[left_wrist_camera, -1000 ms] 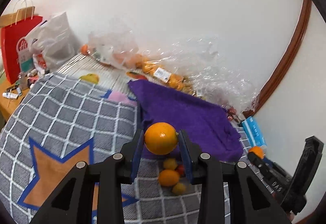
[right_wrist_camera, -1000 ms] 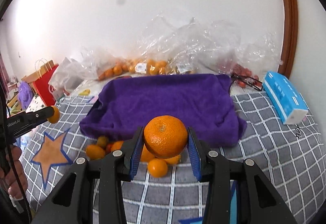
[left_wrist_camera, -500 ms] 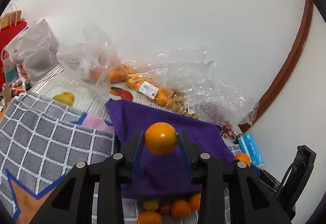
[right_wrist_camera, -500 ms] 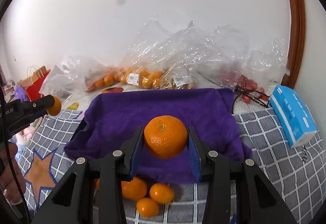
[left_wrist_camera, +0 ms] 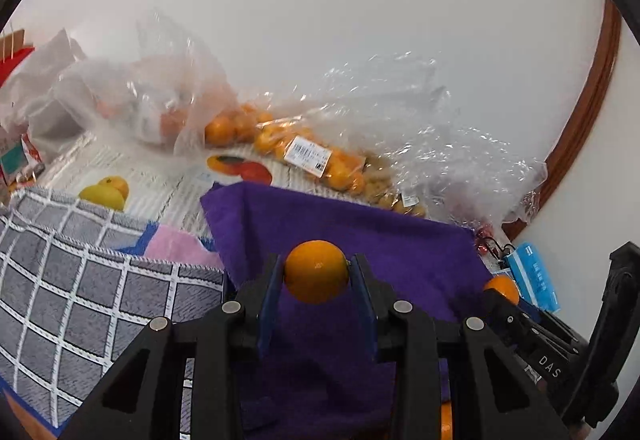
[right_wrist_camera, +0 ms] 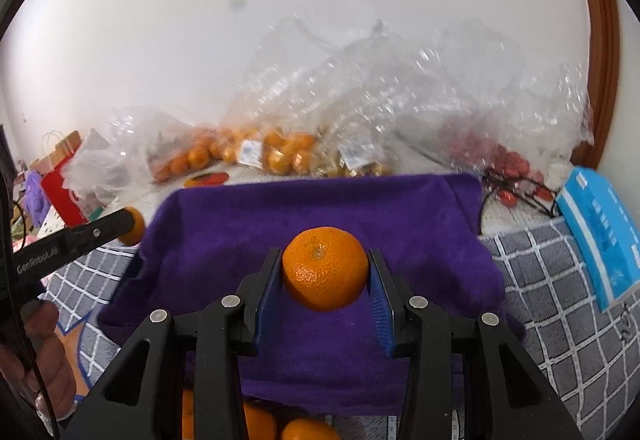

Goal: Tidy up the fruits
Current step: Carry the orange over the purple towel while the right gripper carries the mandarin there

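My left gripper (left_wrist_camera: 316, 274) is shut on a smooth orange (left_wrist_camera: 316, 271) and holds it above the near left part of the purple towel (left_wrist_camera: 400, 240). My right gripper (right_wrist_camera: 325, 270) is shut on a larger dimpled orange (right_wrist_camera: 325, 268) above the middle of the purple towel (right_wrist_camera: 280, 224). Loose oranges (right_wrist_camera: 308, 430) lie on the checked cloth just below the towel's near edge. The left gripper with its orange (right_wrist_camera: 132, 226) shows at the left of the right wrist view. The right gripper's orange (left_wrist_camera: 502, 288) shows at the right of the left wrist view.
Clear plastic bags of oranges (left_wrist_camera: 280, 144) and small red fruit (right_wrist_camera: 516, 168) lie along the wall behind the towel. A blue tissue pack (right_wrist_camera: 596, 232) sits right of the towel. A grey checked cloth (left_wrist_camera: 80, 264) covers the table. A red paper bag (right_wrist_camera: 60, 192) stands far left.
Both grippers have moved forward with their oranges, from over the loose pile on the checked cloth to over the purple towel. Both stay shut.
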{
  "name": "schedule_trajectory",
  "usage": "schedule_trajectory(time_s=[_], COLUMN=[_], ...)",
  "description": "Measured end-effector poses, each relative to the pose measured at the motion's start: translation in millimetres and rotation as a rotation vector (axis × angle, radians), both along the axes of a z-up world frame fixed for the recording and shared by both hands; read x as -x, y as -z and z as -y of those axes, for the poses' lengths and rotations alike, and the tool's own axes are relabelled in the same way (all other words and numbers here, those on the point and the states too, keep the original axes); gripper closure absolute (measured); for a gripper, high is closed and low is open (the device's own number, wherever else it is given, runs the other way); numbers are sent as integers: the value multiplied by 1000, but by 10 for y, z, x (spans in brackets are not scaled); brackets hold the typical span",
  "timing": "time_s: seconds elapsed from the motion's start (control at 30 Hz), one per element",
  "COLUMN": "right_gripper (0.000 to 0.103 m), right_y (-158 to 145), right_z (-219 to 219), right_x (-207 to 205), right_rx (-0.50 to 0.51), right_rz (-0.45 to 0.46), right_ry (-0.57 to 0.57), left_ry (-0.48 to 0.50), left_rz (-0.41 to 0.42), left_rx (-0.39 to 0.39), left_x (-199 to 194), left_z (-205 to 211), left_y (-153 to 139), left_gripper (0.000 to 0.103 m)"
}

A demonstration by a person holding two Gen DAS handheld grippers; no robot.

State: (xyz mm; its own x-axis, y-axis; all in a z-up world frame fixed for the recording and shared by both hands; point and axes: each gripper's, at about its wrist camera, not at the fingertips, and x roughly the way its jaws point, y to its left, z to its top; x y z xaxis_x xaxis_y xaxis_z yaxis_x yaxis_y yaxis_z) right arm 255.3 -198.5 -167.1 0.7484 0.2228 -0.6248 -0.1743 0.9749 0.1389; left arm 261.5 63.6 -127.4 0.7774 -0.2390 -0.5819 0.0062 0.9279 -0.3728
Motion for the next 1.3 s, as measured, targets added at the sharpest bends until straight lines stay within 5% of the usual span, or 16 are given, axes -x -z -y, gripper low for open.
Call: schedule_trajectory(time_s=[0.97,1.3], right_gripper=[62,62], right_y=[431,538], right_z=[151,113], right_x=[-230,-284], right_rx=[3,14], right_rz=[-102,-137], right_ry=[54,42], left_ry=[49,70], left_rz=[-56,-89], left_rx=[-10,-76], left_x=[-125,-147], left_z=[149,276], left_y=[285,363], left_gripper=[70,70])
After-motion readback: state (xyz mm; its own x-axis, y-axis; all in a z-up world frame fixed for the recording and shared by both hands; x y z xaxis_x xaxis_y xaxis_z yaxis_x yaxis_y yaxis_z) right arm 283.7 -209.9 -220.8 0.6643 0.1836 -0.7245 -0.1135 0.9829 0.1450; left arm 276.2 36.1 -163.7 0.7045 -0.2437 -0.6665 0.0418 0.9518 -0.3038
